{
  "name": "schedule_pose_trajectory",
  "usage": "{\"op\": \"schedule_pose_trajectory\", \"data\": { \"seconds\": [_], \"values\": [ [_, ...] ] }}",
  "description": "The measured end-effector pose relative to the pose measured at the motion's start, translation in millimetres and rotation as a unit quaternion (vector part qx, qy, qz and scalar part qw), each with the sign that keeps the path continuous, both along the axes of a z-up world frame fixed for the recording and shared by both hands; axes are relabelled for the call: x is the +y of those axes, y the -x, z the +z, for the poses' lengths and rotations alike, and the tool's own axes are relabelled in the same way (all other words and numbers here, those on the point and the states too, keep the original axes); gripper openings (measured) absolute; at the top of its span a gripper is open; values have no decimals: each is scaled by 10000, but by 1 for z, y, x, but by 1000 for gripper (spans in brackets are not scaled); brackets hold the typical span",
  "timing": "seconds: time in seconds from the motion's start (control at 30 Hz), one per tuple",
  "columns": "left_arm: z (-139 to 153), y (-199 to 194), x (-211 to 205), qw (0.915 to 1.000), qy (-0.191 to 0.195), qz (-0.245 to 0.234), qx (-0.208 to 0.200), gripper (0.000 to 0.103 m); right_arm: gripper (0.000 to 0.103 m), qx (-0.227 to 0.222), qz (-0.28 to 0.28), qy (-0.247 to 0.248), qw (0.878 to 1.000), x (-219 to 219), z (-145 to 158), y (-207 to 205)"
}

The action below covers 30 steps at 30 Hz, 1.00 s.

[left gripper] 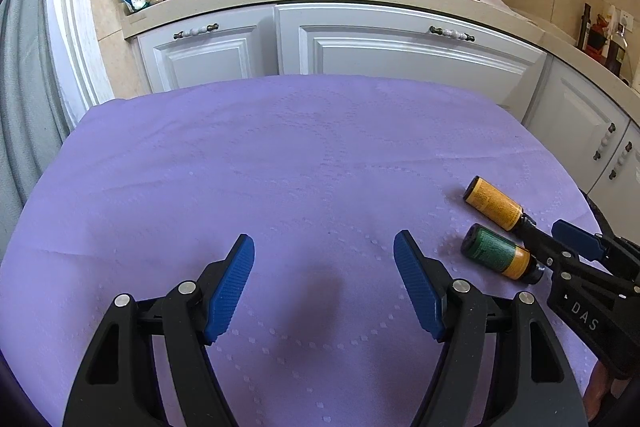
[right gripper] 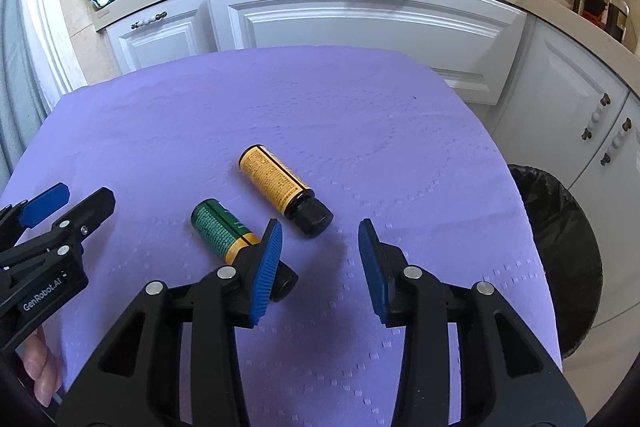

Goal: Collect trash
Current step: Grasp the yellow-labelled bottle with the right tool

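Here, two cylindrical bottles (right gripper: 280, 187), embossed cloth (right gripper: 320, 107)

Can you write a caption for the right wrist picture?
Open right gripper near two lying bottles, yellow and green, on purple cloth.

Your bench (right gripper: 360, 115) under the purple cloth lies bare from 9 through 12 to 2 o'clock, so you can pass there freely. At 11 o'clock of your right gripper (right gripper: 320, 267) lie the yellow bottle (right gripper: 276, 183) and the green bottle (right gripper: 220, 231), the latter touching its left finger. The left gripper (right gripper: 60, 215) crowds 9 o'clock. The black bin (right gripper: 560, 239) stands beside the bench at 3 o'clock.
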<state>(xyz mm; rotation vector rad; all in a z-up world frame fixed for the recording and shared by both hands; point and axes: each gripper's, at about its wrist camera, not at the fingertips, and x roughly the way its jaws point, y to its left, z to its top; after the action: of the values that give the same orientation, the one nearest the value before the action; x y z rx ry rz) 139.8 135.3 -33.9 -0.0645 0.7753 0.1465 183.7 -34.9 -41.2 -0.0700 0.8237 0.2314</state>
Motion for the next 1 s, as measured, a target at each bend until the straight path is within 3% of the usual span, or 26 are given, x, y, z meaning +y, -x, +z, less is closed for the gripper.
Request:
{"op": "schedule_pose_trajectory", "data": {
  "seconds": [0.43, 0.77, 1.0],
  "values": [
    [1, 2, -37, 9988, -2, -495, -28, 72, 39, -50, -448, -130, 9989, -41, 5, 3],
    [4, 1, -21, 9996, -53, -257, -57, 72, 39, -176, 64, -21, 9998, -9, 13, -11],
    [5, -3, 6, 10000, -58, 64, -47, 72, 39, 2, 502, 194, 9986, 16, 6, -32]
  ]
}}
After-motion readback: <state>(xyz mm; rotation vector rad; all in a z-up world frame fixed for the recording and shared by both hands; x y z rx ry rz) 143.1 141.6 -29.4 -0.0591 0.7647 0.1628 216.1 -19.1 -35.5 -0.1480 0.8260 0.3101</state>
